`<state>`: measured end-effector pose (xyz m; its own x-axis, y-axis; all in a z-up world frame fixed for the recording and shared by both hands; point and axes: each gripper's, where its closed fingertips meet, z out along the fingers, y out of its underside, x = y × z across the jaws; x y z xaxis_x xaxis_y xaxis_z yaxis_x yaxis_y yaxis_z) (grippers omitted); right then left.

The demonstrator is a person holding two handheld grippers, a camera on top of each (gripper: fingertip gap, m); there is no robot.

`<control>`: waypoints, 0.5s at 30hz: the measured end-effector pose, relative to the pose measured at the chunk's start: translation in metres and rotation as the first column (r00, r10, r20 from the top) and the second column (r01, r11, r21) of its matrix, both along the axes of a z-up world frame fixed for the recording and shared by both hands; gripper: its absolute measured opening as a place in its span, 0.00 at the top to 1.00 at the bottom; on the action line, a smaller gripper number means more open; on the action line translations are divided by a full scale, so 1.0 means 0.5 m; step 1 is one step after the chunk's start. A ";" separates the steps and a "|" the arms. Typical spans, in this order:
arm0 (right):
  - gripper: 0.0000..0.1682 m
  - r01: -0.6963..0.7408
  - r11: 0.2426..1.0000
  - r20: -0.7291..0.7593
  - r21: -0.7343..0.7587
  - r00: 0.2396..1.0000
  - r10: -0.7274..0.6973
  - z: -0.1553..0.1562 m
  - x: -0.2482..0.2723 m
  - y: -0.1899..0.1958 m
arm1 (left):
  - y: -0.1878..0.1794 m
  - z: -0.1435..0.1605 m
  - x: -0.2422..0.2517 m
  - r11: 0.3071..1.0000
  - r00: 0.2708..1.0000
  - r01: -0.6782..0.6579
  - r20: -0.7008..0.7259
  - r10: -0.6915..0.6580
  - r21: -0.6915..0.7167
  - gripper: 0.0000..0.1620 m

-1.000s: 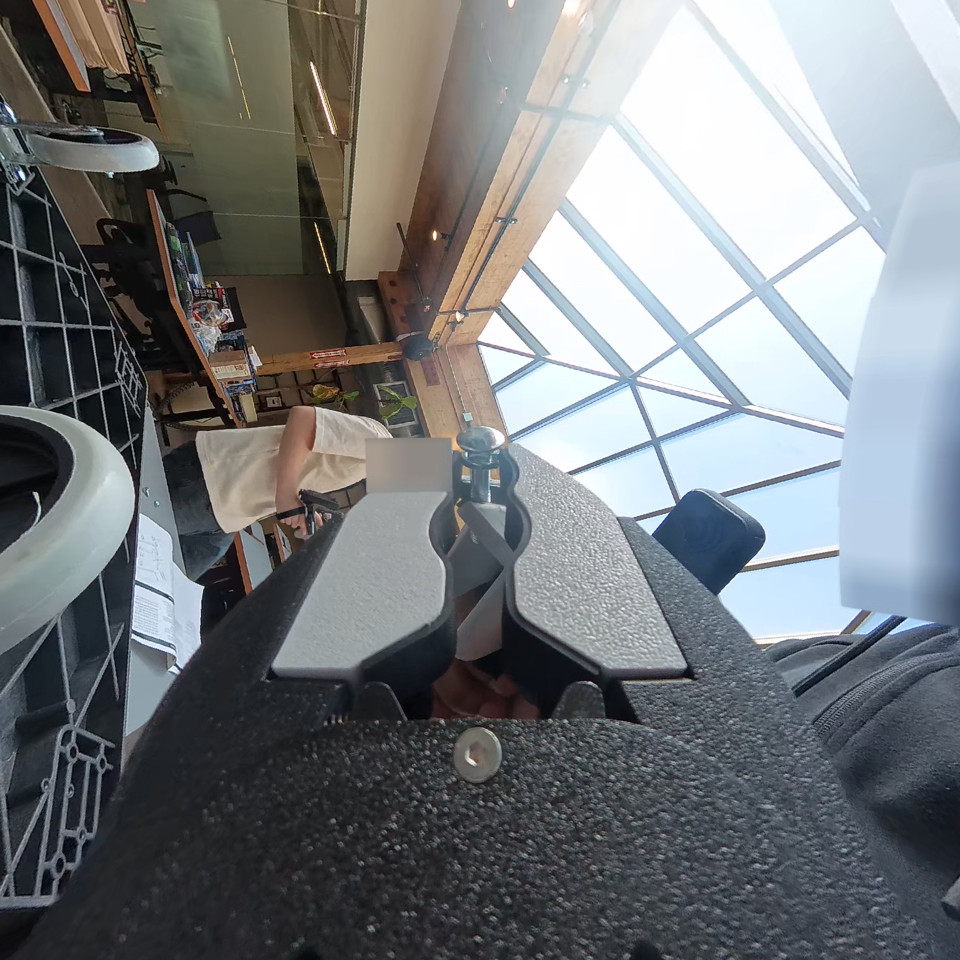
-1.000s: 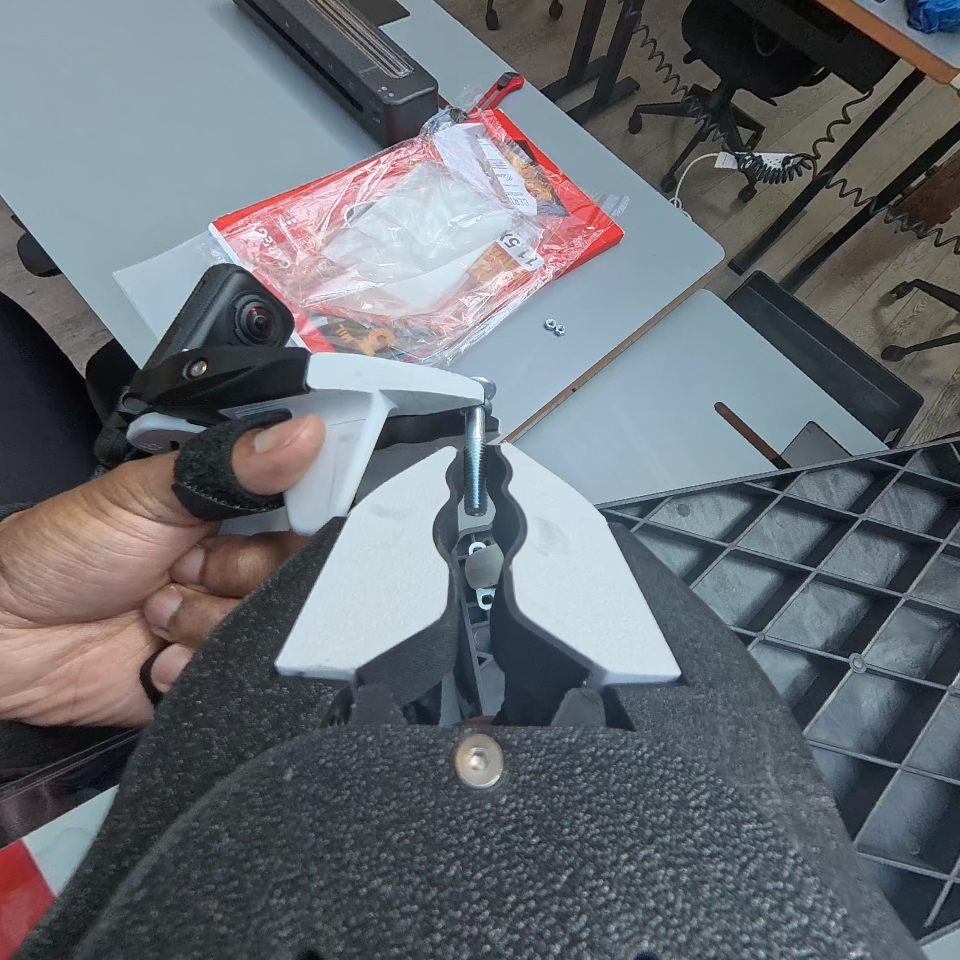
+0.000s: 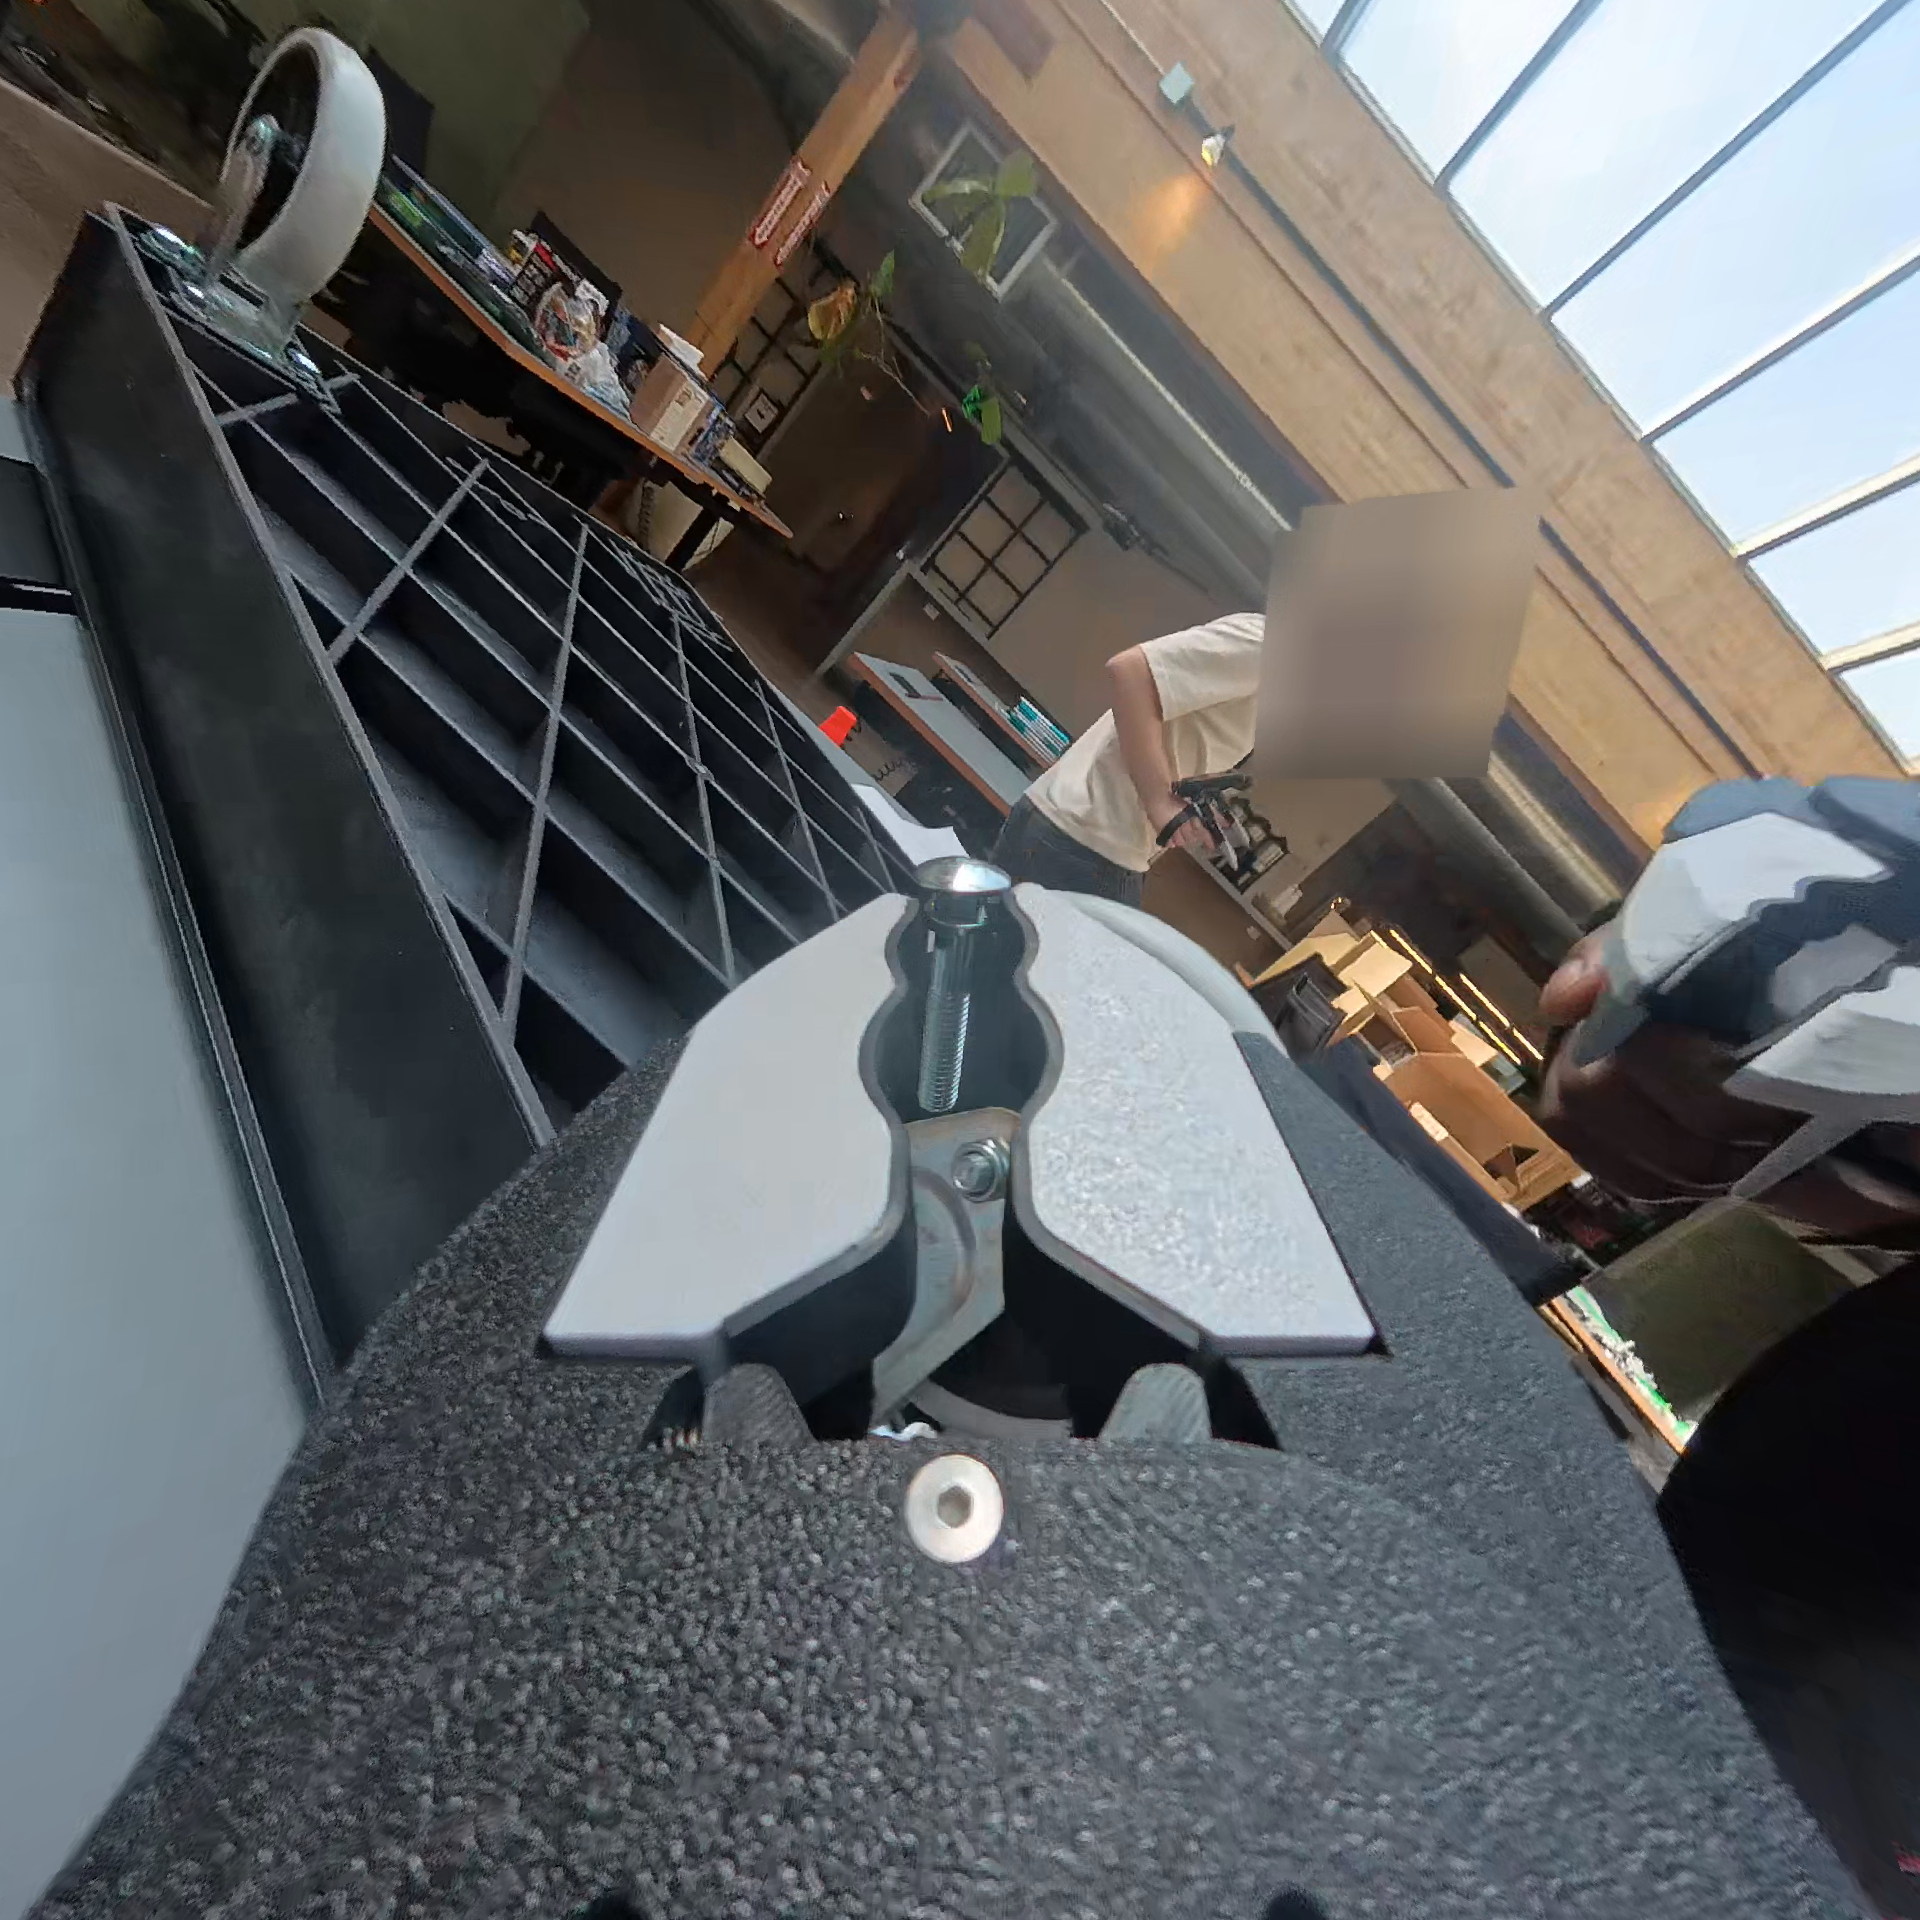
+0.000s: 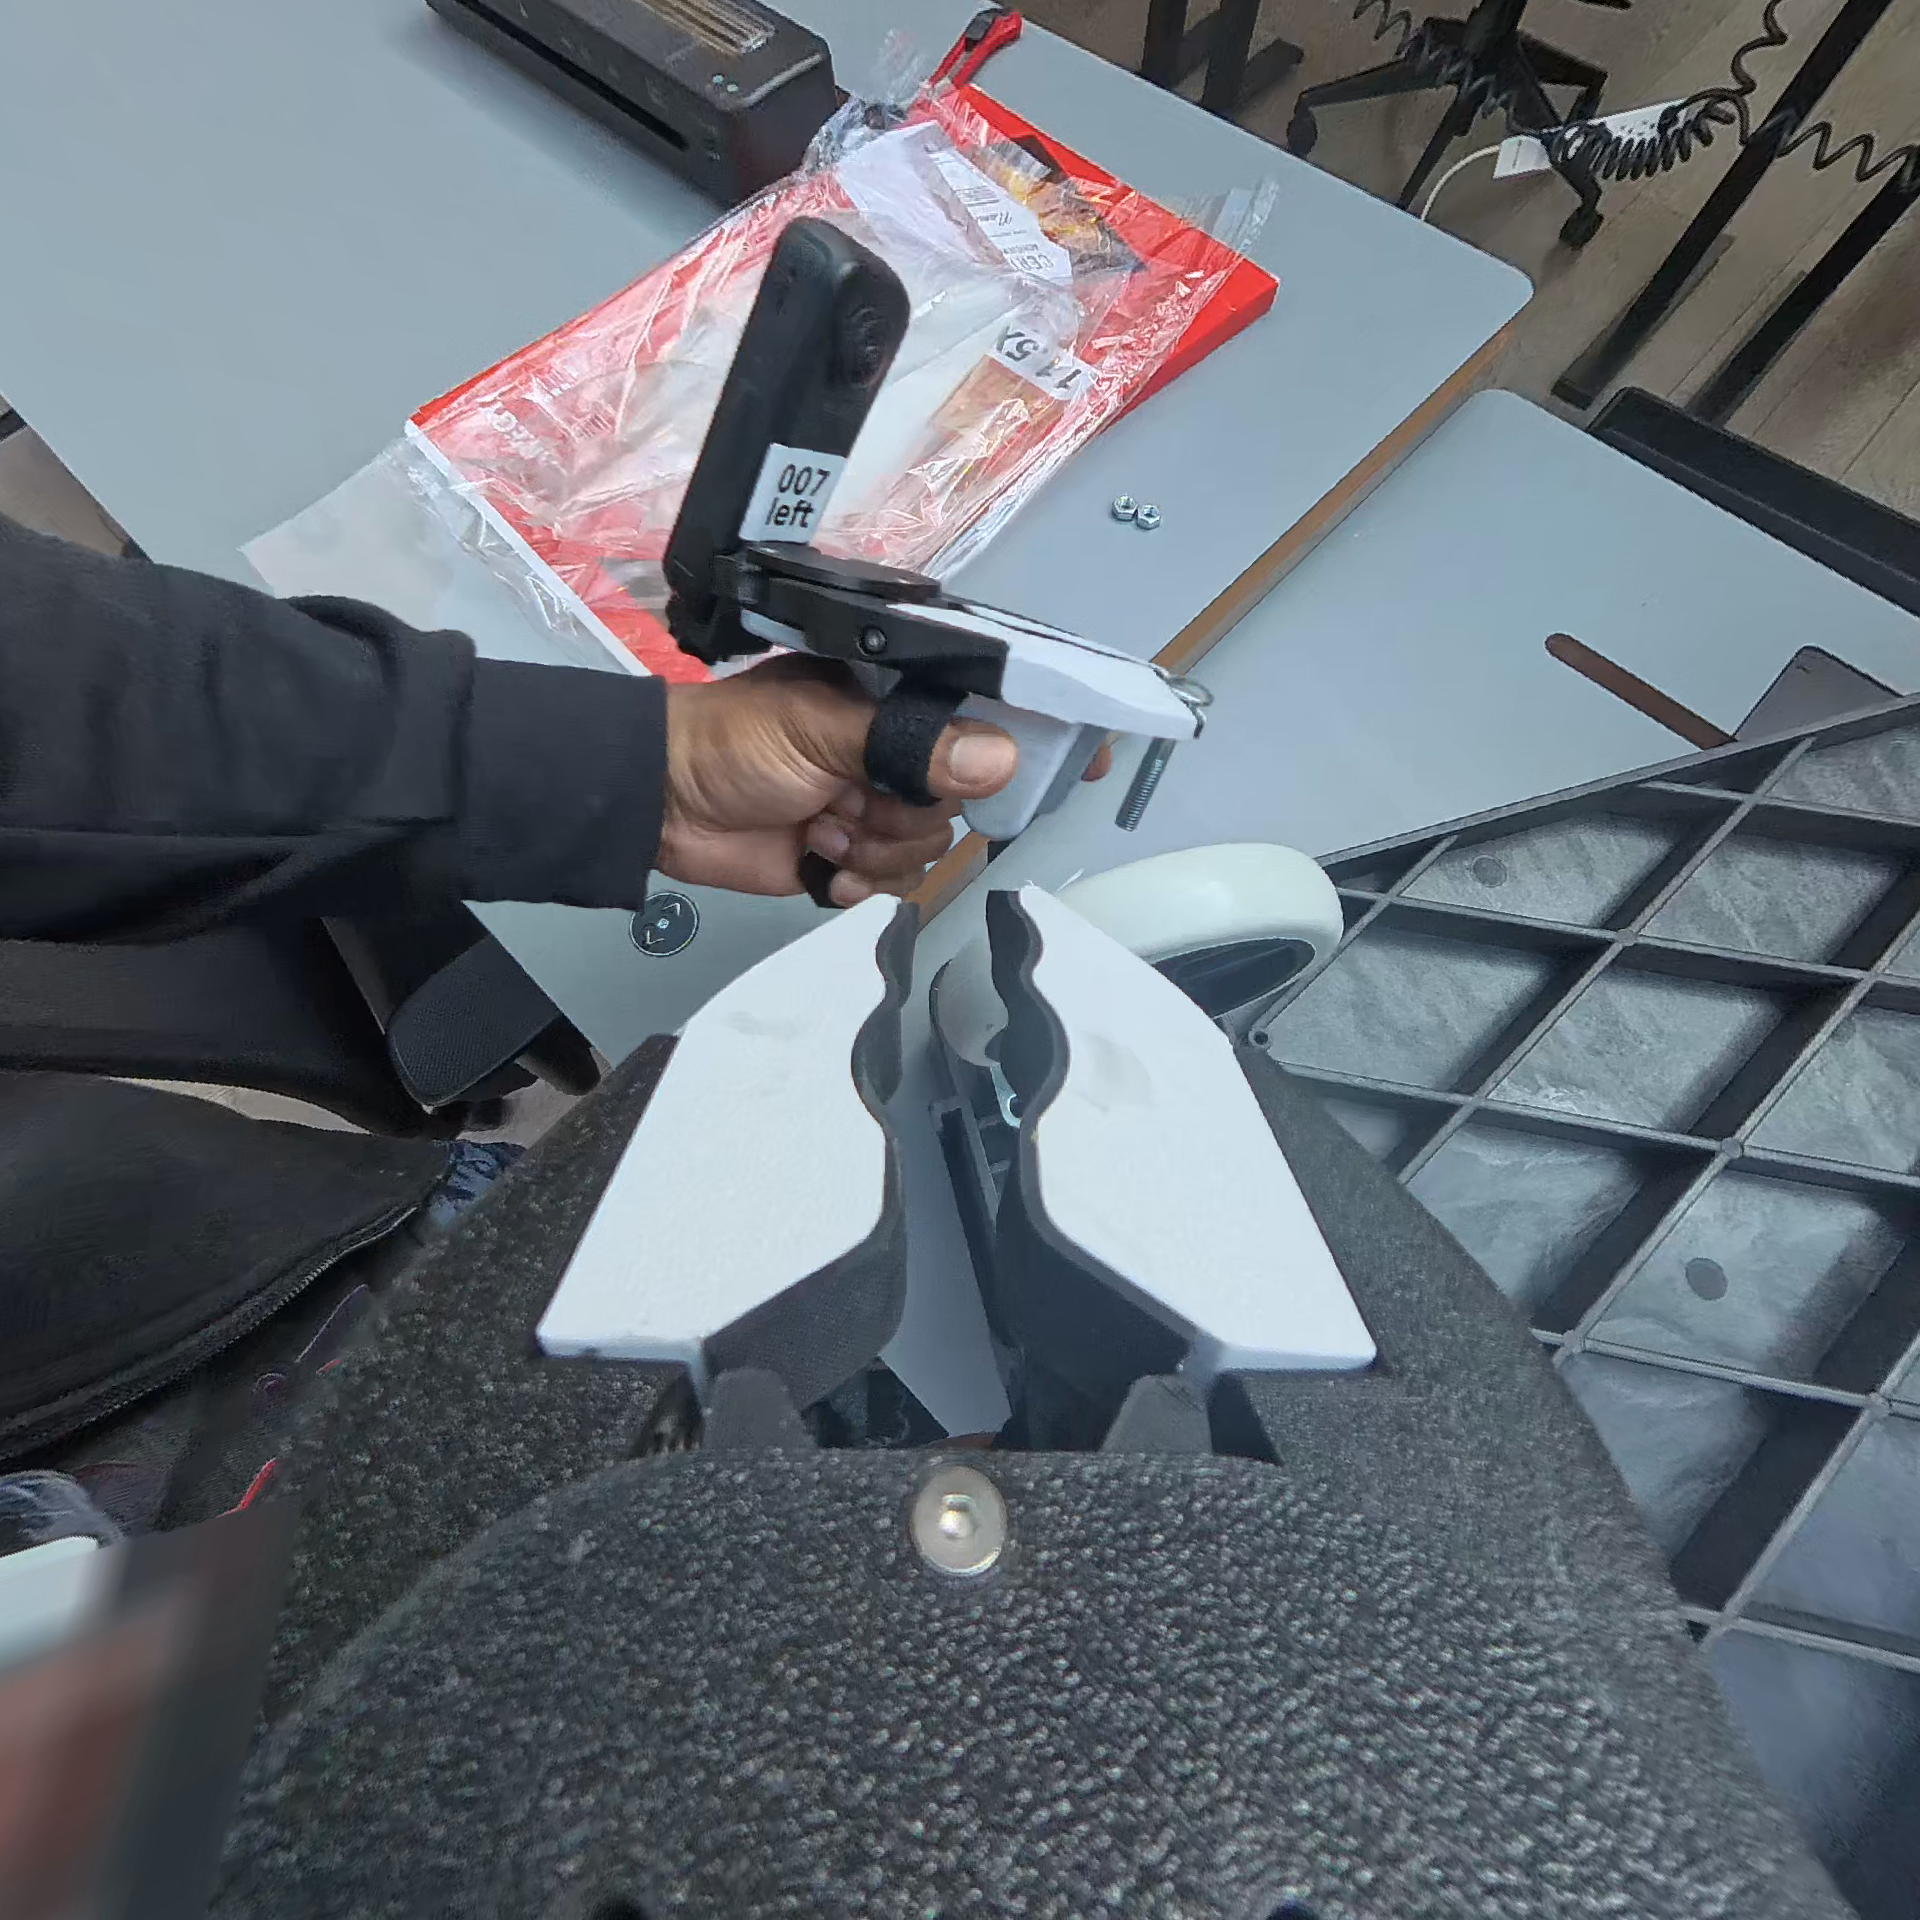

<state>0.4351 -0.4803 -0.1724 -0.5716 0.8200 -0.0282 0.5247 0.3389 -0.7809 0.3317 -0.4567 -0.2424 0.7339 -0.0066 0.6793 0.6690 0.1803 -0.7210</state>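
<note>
My left gripper (image 3: 956,914) is shut on a silver round-headed bolt (image 3: 948,1018), gripped just under the head with the thread hanging free. A caster's metal bracket (image 3: 951,1236) lies just below the fingers. In the right wrist view, a hand holds the left gripper (image 4: 1179,707) with the bolt (image 4: 1141,781) pointing down, above a white caster wheel (image 4: 1216,904) at the corner of the black ribbed platform (image 4: 1621,1049). My right gripper (image 4: 951,914) is a little open and empty, just short of that wheel. It also shows in the left wrist view (image 3: 1787,956).
A second caster (image 3: 301,177) stands on the platform's far corner (image 3: 499,675). On the grey table (image 4: 260,260) lie a red packet in clear plastic (image 4: 831,343), two loose nuts (image 4: 1135,511) and a black device (image 4: 665,52). A person (image 3: 1132,748) stands in the background. About 12 centimeters separates my left fingertips from my right.
My right gripper has let go of the bolt's thread and drawn back. My left gripper has swung round with the bolt and now sits over the caster by the platform.
</note>
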 end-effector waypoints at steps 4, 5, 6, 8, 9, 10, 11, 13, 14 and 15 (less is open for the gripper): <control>0.92 0.017 1.000 0.002 -0.021 1.000 -0.017 -0.009 0.013 0.017 | 0.036 -0.059 -0.013 0.997 0.997 0.066 -0.043 -0.068 -0.050 0.92; 0.92 0.025 0.999 0.004 -0.027 1.000 -0.025 -0.011 0.017 0.022 | 0.043 -0.074 -0.013 0.994 0.995 0.085 -0.055 -0.089 -0.070 0.92; 0.92 0.035 0.999 0.007 -0.033 0.999 -0.035 -0.014 0.021 0.027 | 0.049 -0.089 -0.012 0.990 0.992 0.105 -0.064 -0.111 -0.095 0.92; 0.92 0.052 0.998 0.018 -0.046 0.999 -0.051 -0.022 0.032 0.037 | 0.057 -0.118 -0.007 0.979 0.984 0.145 -0.081 -0.158 -0.145 0.92; 0.92 0.061 0.997 0.023 -0.049 0.998 -0.060 -0.027 0.038 0.042 | 0.059 -0.129 -0.006 0.974 0.981 0.161 -0.082 -0.176 -0.161 0.92; 0.92 0.068 0.996 0.030 -0.052 0.997 -0.066 -0.032 0.043 0.047 | 0.060 -0.138 -0.006 0.970 0.979 0.172 -0.080 -0.188 -0.172 0.92; 0.92 0.074 0.996 0.036 -0.054 0.997 -0.073 -0.037 0.049 0.051 | 0.060 -0.145 -0.007 0.968 0.977 0.179 -0.080 -0.195 -0.178 0.92; 0.92 0.087 0.995 0.046 -0.055 0.995 -0.084 -0.047 0.057 0.057 | 0.062 -0.151 -0.008 0.964 0.973 0.192 -0.088 -0.211 -0.184 0.92; 0.92 0.092 0.994 0.053 -0.054 0.995 -0.089 -0.051 0.060 0.060 | 0.064 -0.152 -0.007 0.962 0.971 0.200 -0.096 -0.220 -0.187 0.92; 0.92 0.097 0.994 0.056 -0.055 0.994 -0.094 -0.054 0.063 0.062 | 0.066 -0.153 -0.005 0.959 0.967 0.208 -0.105 -0.231 -0.193 0.92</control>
